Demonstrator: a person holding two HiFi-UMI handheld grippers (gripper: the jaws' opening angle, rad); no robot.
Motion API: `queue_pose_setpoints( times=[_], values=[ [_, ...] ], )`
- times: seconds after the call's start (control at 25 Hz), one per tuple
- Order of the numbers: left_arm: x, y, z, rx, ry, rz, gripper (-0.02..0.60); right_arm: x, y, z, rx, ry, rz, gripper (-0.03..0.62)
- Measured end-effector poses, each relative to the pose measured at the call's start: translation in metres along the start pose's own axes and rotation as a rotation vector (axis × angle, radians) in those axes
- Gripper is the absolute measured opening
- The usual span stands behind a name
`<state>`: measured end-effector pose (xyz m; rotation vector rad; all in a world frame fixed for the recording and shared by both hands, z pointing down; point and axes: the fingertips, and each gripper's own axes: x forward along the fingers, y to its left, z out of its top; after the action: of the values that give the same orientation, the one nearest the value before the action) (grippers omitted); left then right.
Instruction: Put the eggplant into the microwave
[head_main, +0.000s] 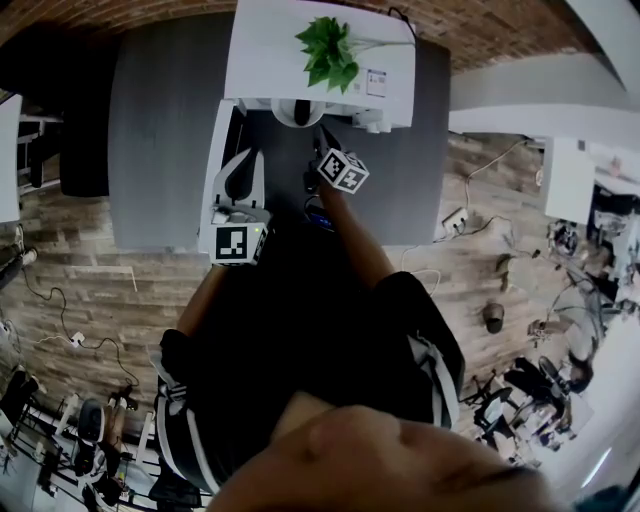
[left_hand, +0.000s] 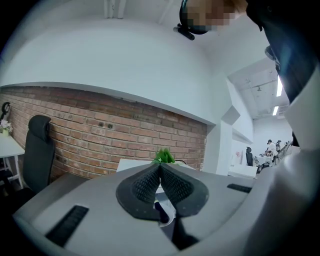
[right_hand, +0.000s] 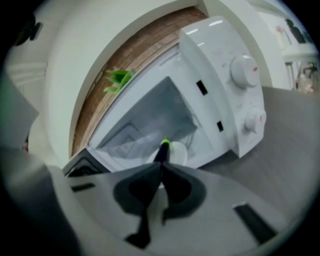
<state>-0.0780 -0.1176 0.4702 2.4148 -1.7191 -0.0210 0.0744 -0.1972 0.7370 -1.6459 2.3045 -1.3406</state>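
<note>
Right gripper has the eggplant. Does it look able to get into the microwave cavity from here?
Probably yes. The microwave stands open toward the right gripper, and nothing shows between the tip of the eggplant and the cavity. The left gripper is off to the left, shut.

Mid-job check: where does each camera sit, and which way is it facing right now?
Head view: on the person's head, steeply down onto their torso, arms, table.
Left gripper view: rides the left gripper, closed jaws, facing brick wall.
Right gripper view: rides the right gripper, gripping the eggplant, facing the open microwave.
Shared: the plant on the microwave appears in all three.
</note>
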Motion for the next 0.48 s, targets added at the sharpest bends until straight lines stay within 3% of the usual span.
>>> queue_pose_setpoints(
  times=[0.2,0.48],
  values=[
    [-0.003,0.001,0.0,0.001,-0.001,0.0,0.037,0.002,0.006,-0.022,-0.153,0.071,-0.079,0.035],
    [-0.004,0.004,-0.002,0.01,0.006,-0.004,0.037,0.015,0.003,-0.055,-0.187,0.165,-0.137,0.035]
  ],
)
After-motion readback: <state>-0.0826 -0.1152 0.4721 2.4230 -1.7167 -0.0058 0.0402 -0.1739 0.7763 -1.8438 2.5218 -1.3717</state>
